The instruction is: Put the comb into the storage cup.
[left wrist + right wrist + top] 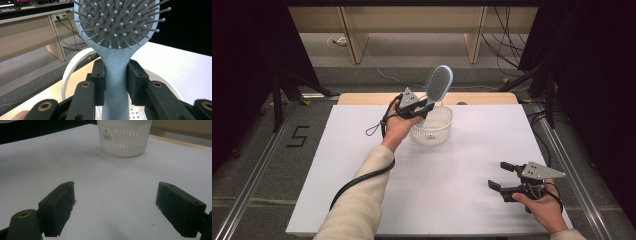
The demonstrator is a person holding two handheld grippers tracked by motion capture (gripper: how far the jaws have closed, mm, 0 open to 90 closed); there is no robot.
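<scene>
We see a matt pale-blue plastic paddle hairbrush (115,65), a glossy white slotted plastic basket (124,138), and a smooth white worktop (452,165).

One light blue hairbrush (439,82), one white slotted basket (432,131), one white table (452,165), two grippers

A black "5" (299,136) is marked on the floor left of the desk, and the white basket (124,138) carries a small printed label (107,134), too fine to read.
</scene>
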